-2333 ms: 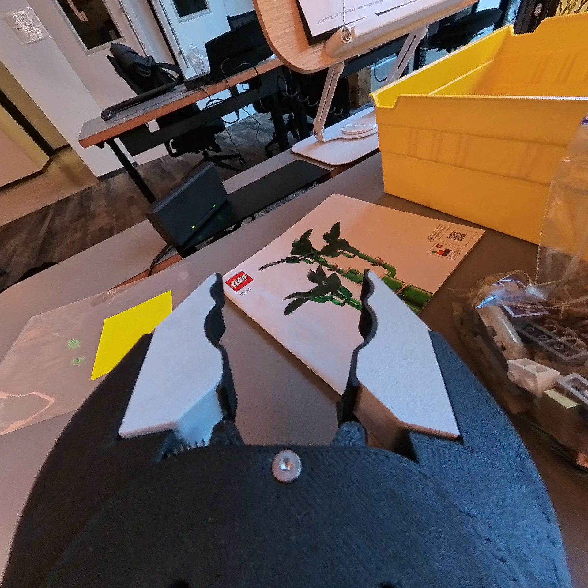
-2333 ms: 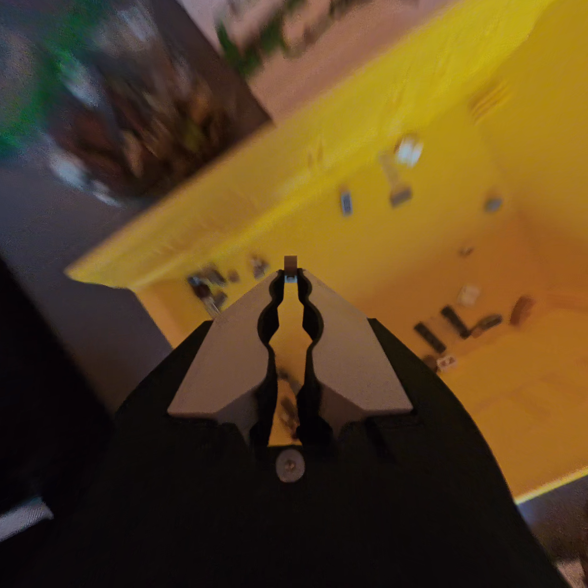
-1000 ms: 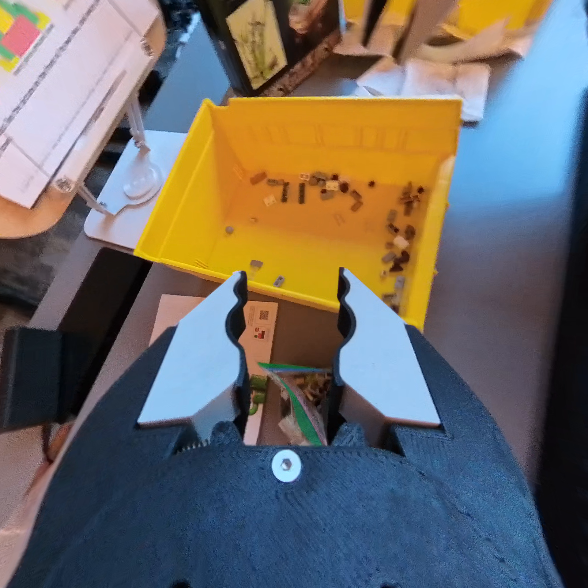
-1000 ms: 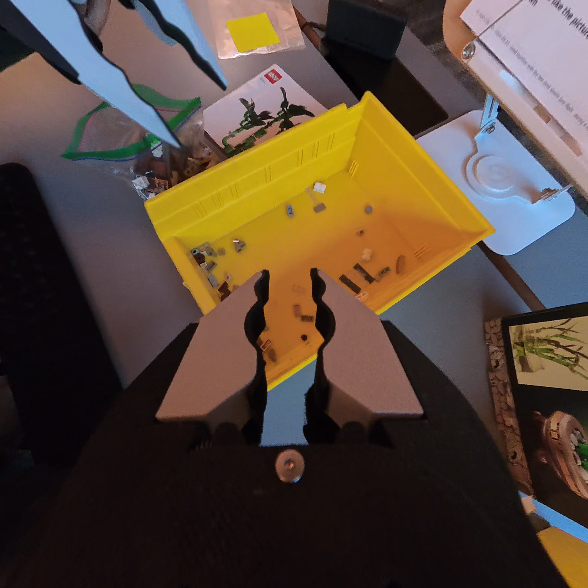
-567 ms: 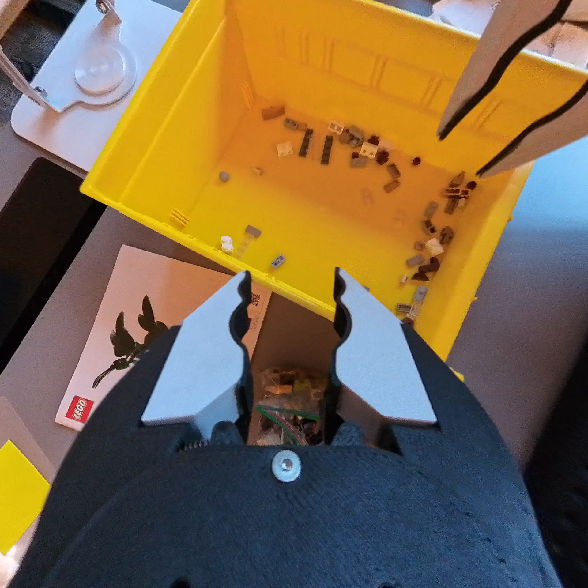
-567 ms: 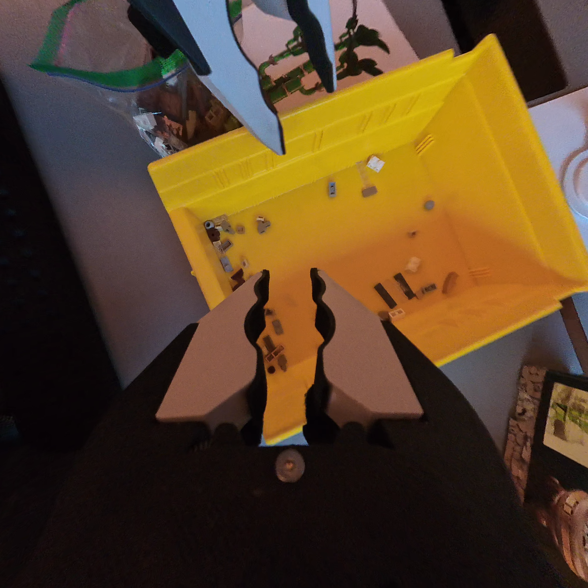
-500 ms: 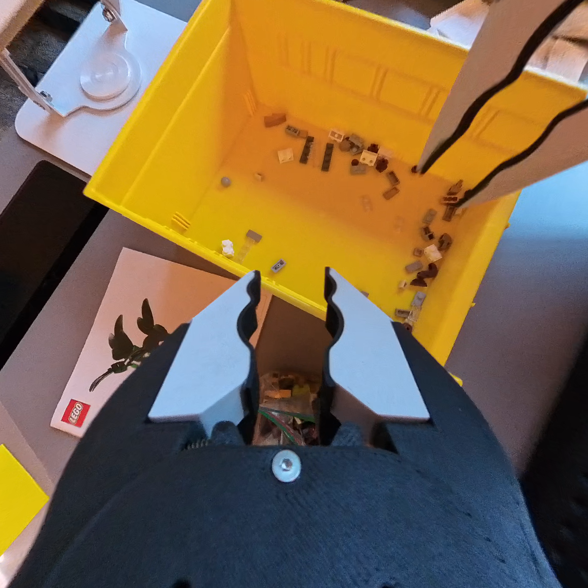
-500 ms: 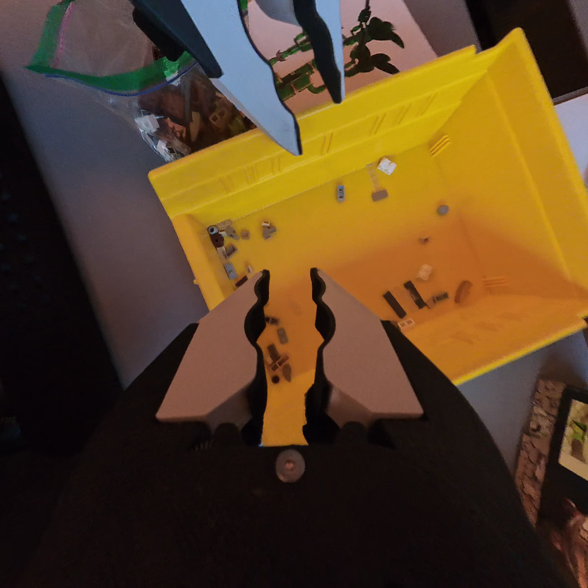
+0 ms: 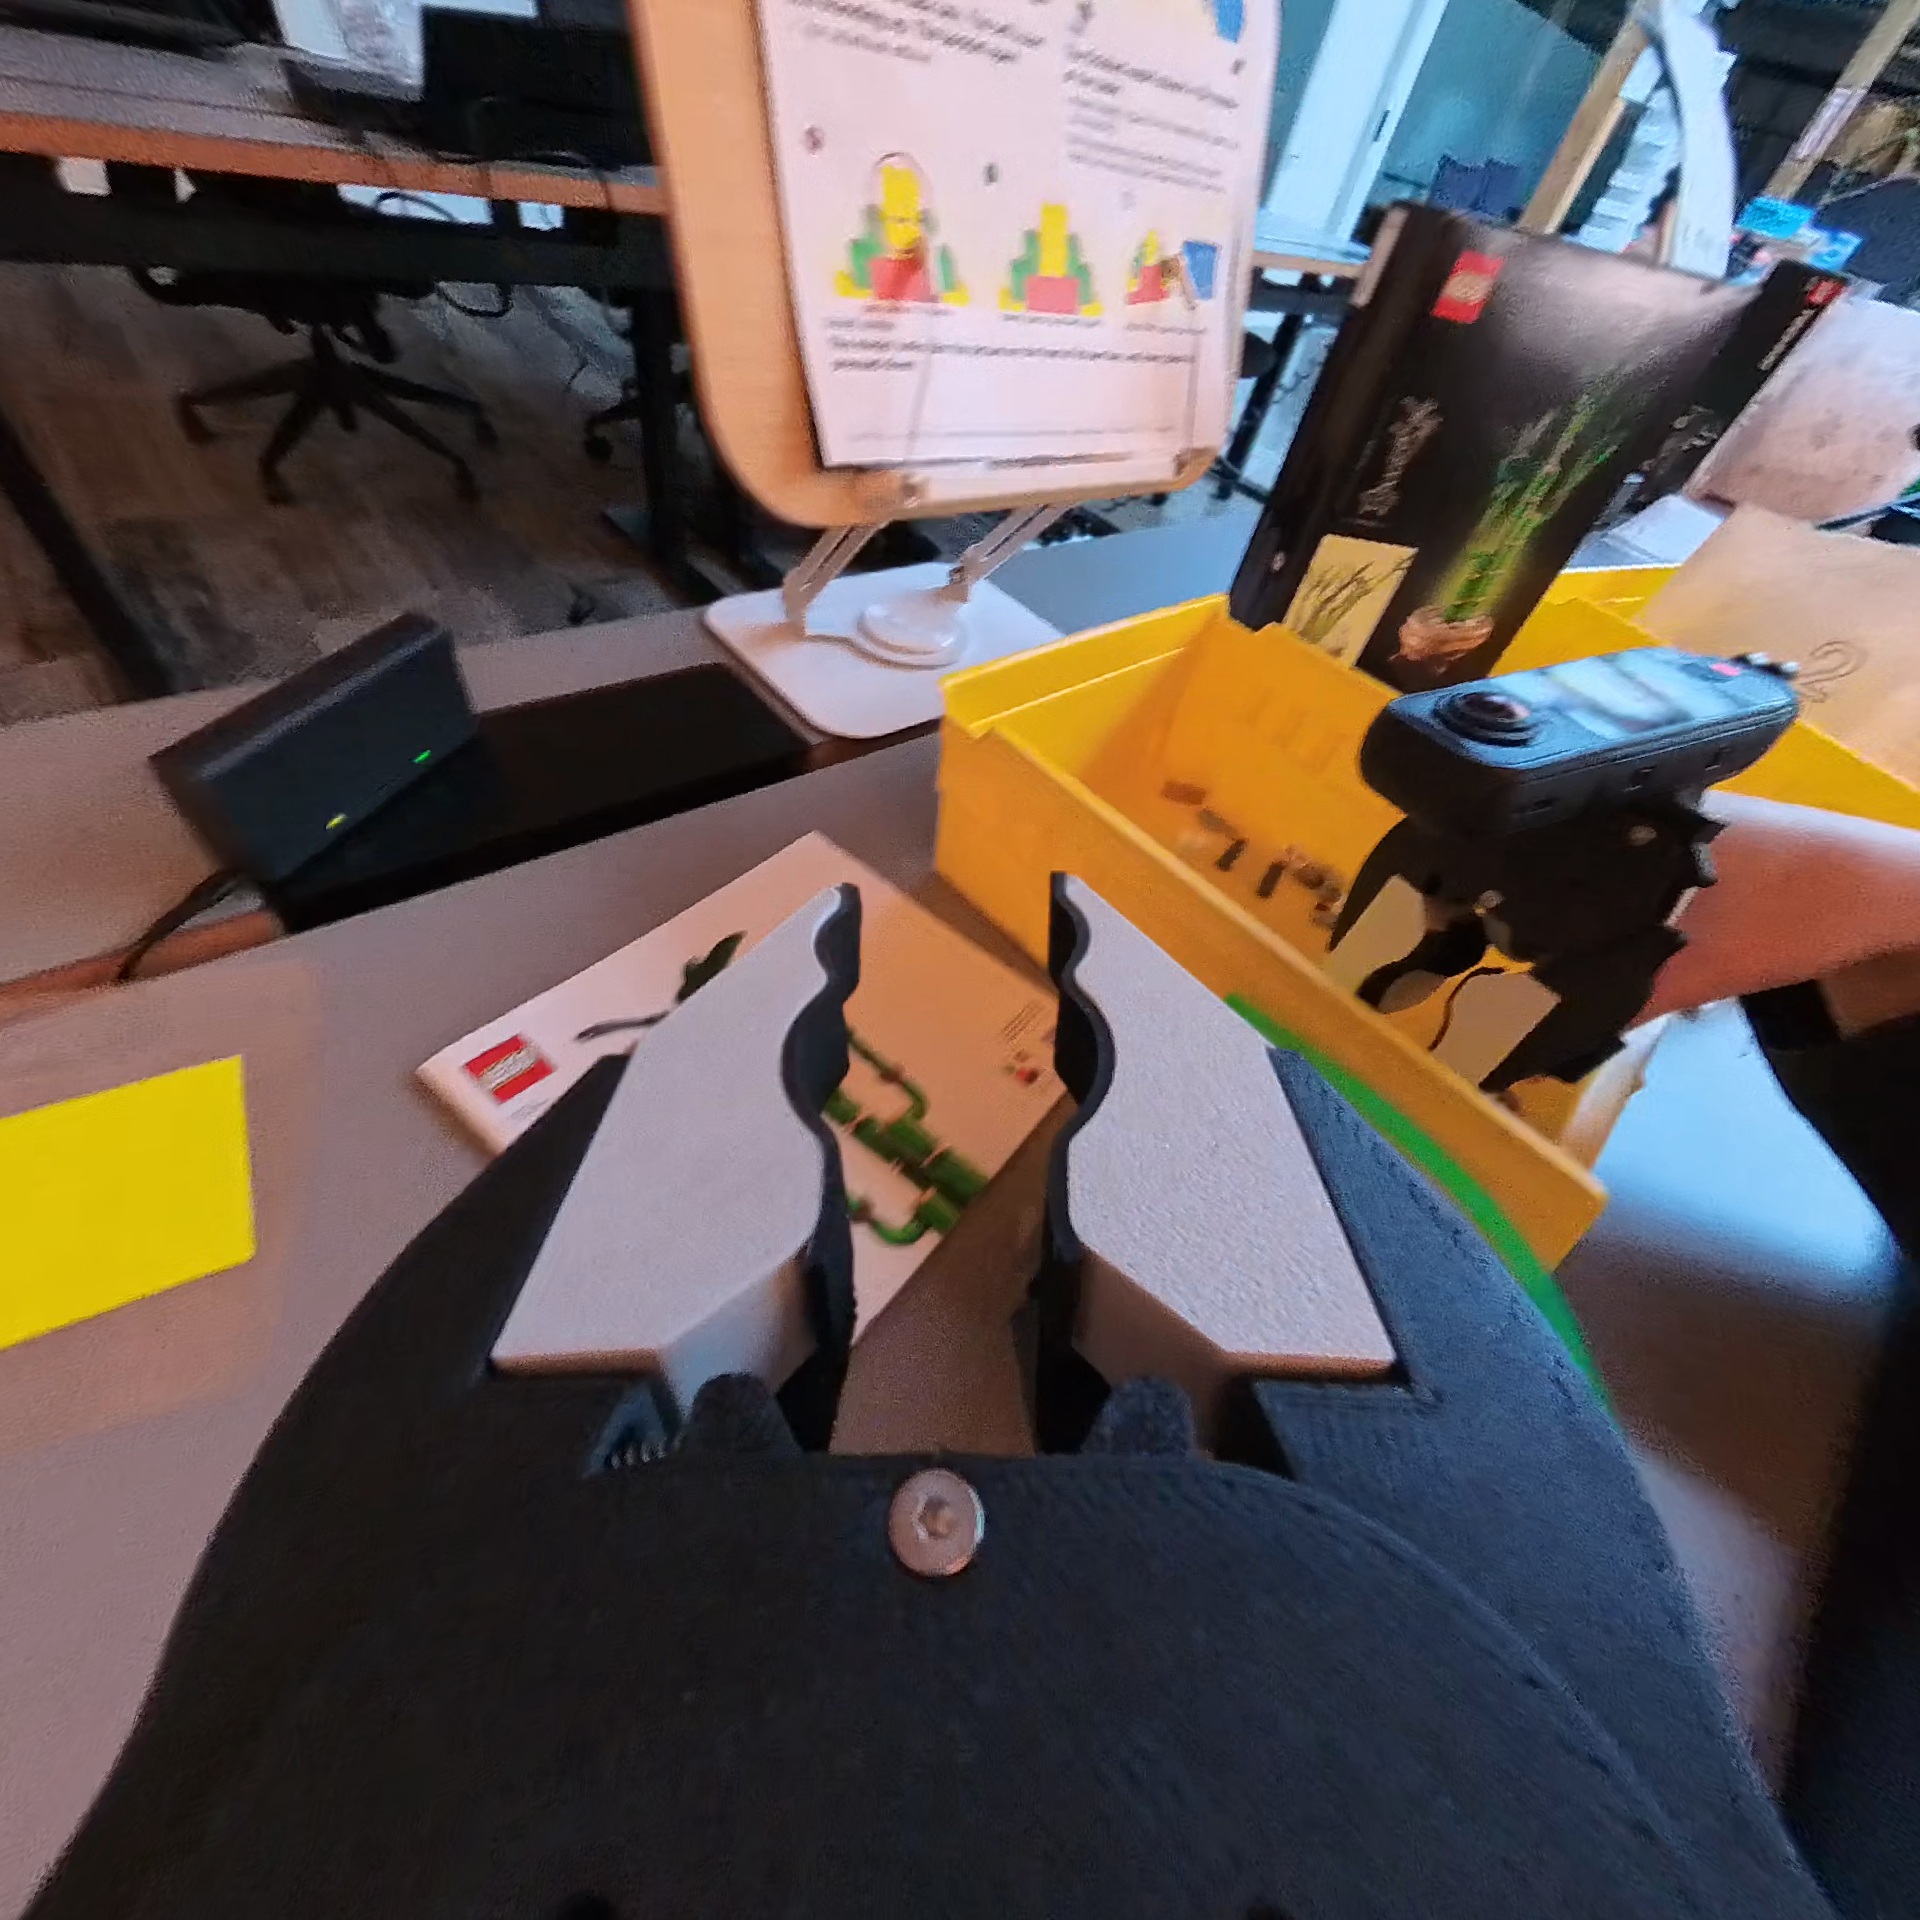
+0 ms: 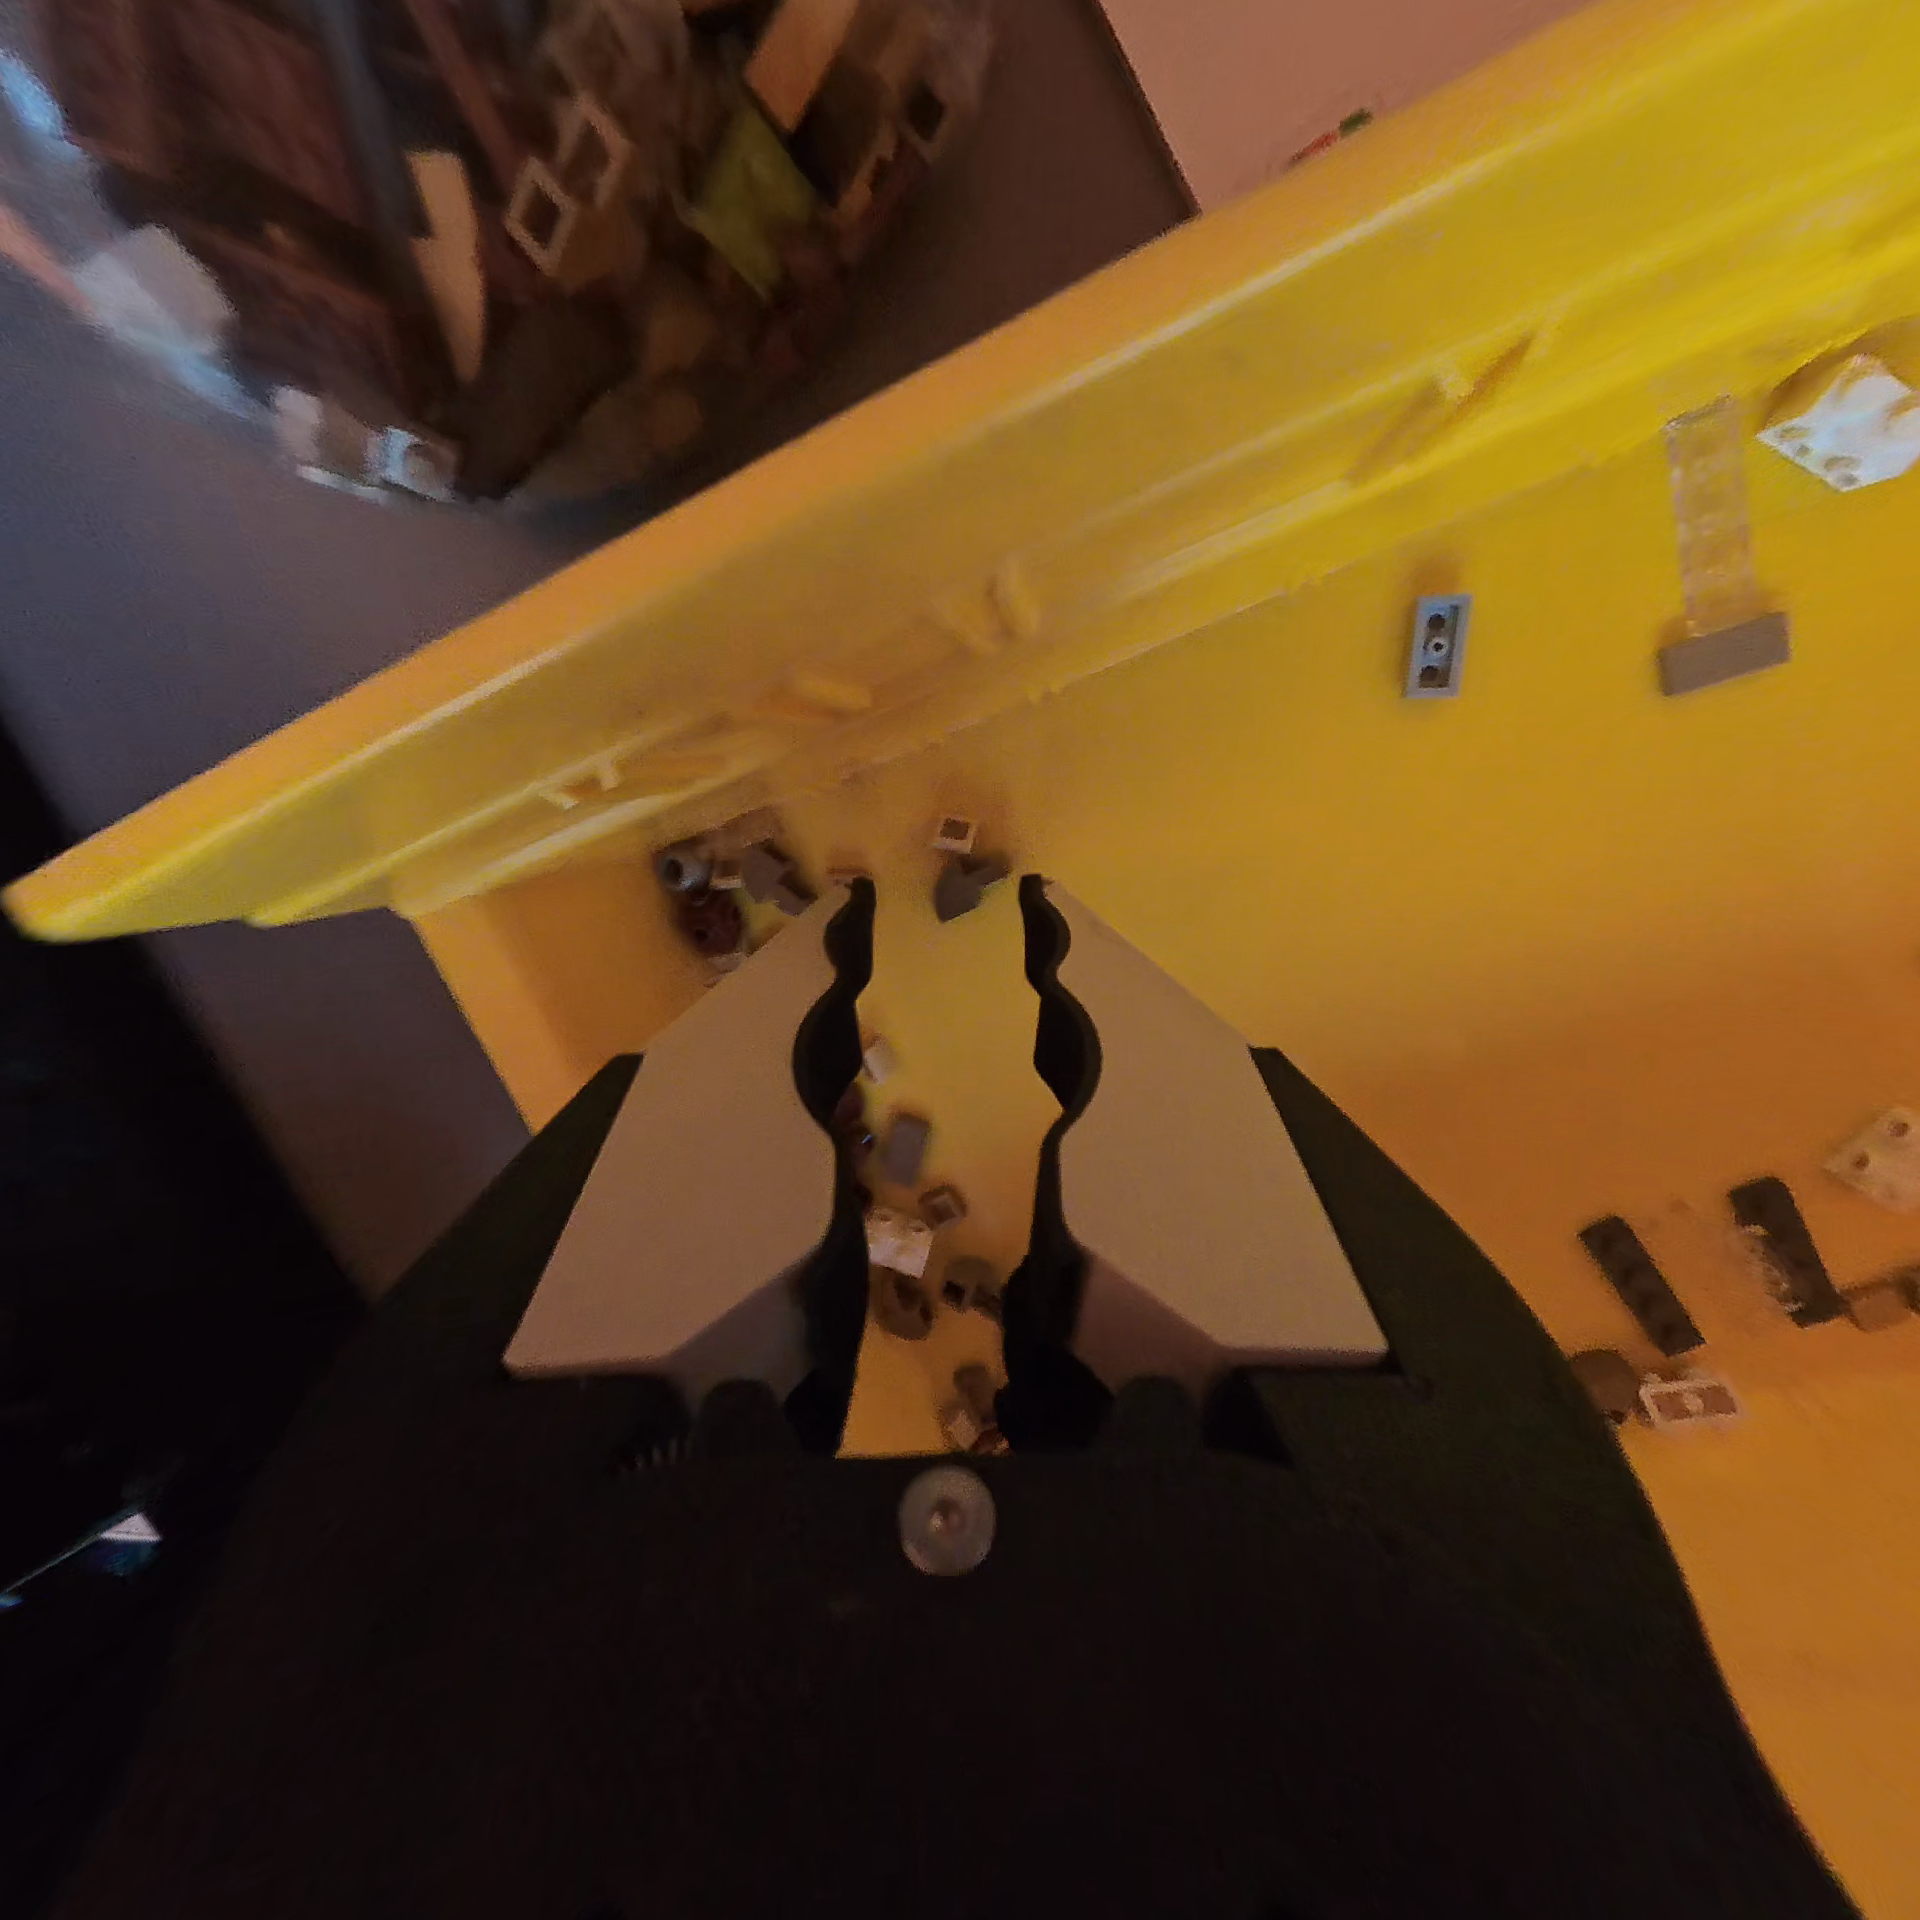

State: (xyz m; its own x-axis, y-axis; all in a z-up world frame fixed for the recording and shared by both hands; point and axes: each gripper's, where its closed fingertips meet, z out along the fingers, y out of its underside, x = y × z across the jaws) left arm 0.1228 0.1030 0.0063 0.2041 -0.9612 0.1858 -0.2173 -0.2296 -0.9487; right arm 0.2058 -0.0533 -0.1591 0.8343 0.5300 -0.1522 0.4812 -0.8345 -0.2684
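1. The right gripper (image 10: pixel 940 883) is low inside the yellow bin (image 10: pixel 727 665), jaws apart and empty.
2. A small grey sloped brick (image 10: pixel 966 888) lies just beyond its tips, near the bin's wall; more small bricks (image 10: pixel 909 1210) lie between the fingers on the bin floor.
3. The left gripper (image 9: pixel 951 904) hovers over the instruction booklet (image 9: pixel 935 1049) on the table, jaws apart, empty, well away from the bricks.
4. A bag of bricks (image 10: pixel 623 208) lies outside the wall.

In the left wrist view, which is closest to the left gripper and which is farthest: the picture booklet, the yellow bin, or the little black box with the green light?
From the left gripper:
1. Picture booklet, right under the fingertips.
2. Yellow bin, ahead to the right.
3. Black box, far back left.
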